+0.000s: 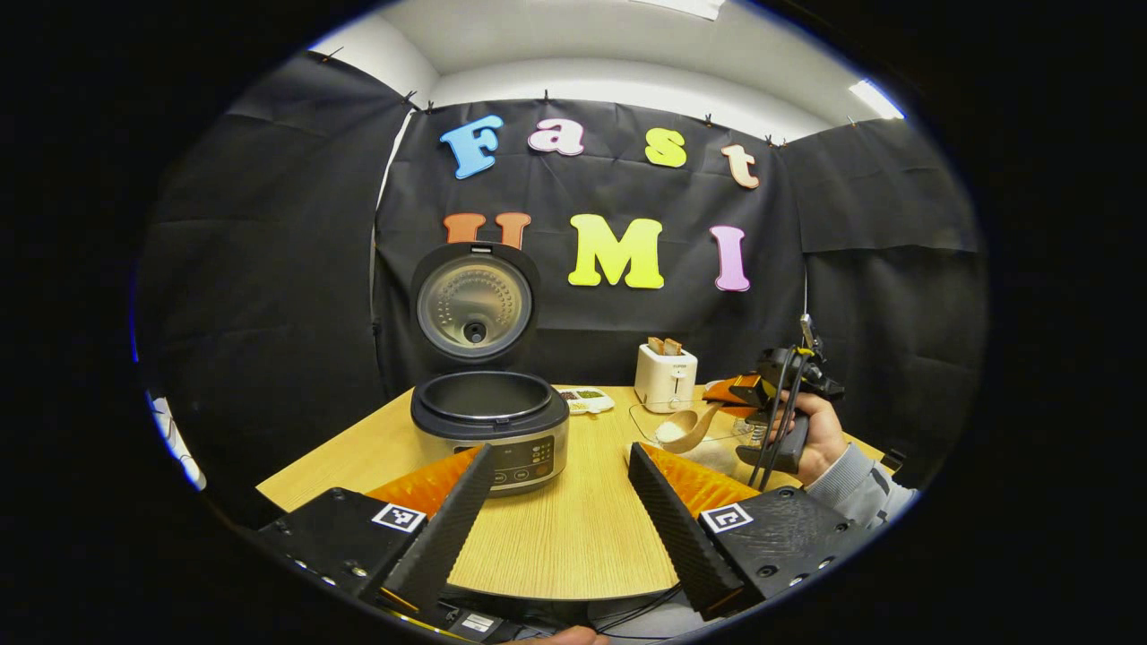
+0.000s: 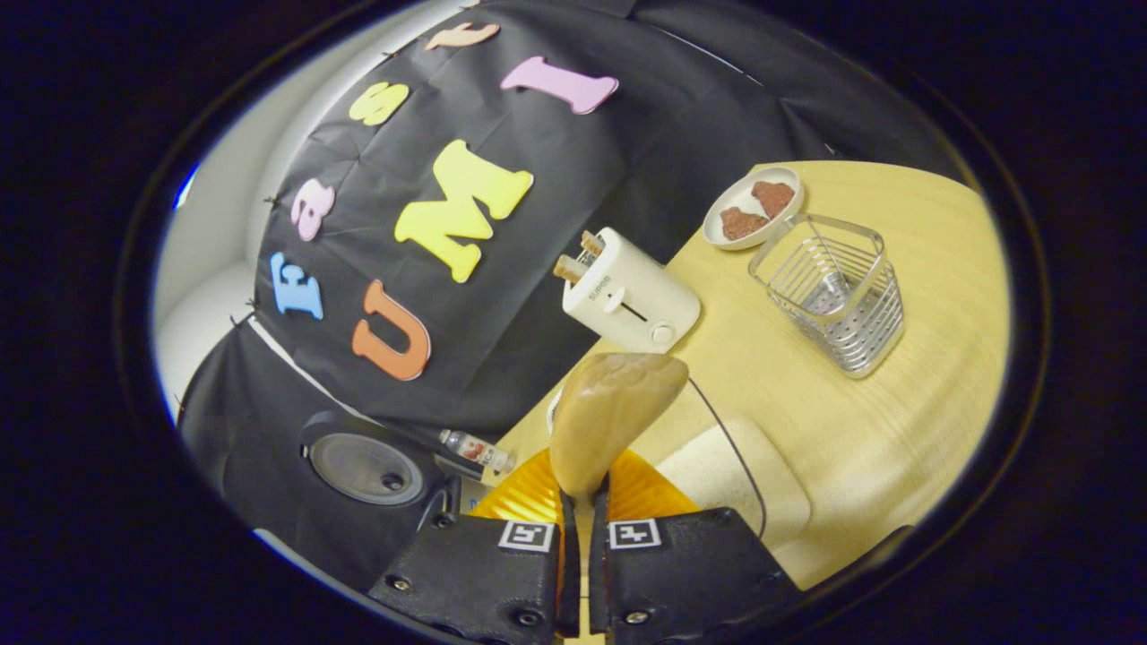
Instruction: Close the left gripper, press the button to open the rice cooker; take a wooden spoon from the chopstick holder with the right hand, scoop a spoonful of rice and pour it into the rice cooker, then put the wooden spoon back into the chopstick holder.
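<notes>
Item: one pale wooden spoon (image 2: 614,408), long axis running forward along the right gripper (image 2: 578,502), bowl end leading away from the fingers and handle pinched between them; the jaws stood narrow, clamped on the handle. In the left gripper view the same spoon (image 1: 685,430) pointed leftward toward the cooker, its bowl carrying white rice above a clear glass dish of rice (image 1: 708,439).

One silver-and-black rice cooker (image 1: 491,428), its round lid (image 1: 475,305) raised upright, inner pot dark.

One wire-mesh metal chopstick holder (image 2: 833,291), standing on the light wooden table (image 2: 941,358).

One white toaster (image 2: 632,300) with two bread slices. One white oval plate (image 2: 753,210) with two brown pieces.

Left gripper (image 1: 560,502): jaws spread wide, holding nothing, hovering before the cooker.
</notes>
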`<action>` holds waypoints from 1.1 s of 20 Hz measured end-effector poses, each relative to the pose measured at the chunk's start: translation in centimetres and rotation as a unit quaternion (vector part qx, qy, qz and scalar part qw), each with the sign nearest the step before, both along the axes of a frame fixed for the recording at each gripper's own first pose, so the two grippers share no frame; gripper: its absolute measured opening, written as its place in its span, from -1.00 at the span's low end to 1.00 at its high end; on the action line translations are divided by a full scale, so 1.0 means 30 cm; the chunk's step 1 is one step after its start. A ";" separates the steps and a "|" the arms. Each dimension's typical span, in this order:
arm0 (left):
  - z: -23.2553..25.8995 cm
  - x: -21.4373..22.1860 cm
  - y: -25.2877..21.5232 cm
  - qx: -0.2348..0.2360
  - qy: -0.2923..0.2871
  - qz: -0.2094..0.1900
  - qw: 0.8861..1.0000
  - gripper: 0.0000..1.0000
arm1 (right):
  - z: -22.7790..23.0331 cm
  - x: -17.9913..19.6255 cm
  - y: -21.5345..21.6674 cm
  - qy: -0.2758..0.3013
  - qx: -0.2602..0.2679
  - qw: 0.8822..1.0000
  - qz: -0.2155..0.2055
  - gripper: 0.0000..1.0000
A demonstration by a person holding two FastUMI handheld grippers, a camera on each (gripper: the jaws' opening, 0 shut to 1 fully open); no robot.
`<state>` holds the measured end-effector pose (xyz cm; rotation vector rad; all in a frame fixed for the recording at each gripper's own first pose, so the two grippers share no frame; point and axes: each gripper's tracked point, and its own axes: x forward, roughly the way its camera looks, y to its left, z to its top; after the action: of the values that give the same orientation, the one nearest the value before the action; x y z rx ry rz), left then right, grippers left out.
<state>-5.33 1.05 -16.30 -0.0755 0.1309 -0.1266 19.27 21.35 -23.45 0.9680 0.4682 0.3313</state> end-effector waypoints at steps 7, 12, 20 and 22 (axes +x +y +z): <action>-0.005 -0.013 0.014 0.008 0.002 0.003 1.000 0.92 | 0.037 -0.038 -0.127 0.009 0.131 0.990 -0.042 -0.82; 0.016 -0.039 0.015 0.016 -0.004 0.006 1.000 0.92 | 0.090 -0.055 -0.166 0.016 0.240 0.970 -0.030 -0.82; 0.039 -0.055 -0.015 0.021 -0.007 -0.004 1.000 0.92 | 0.206 -0.133 -0.146 0.017 0.338 0.941 0.015 -0.83; 0.035 -0.063 -0.014 0.022 -0.008 -0.005 1.000 0.92 | 0.230 -0.149 -0.139 0.013 0.326 0.945 0.018 -0.83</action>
<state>-7.21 0.64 -15.23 -0.0289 0.1186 -0.1349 14.79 17.19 -16.55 1.6117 0.4042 0.5242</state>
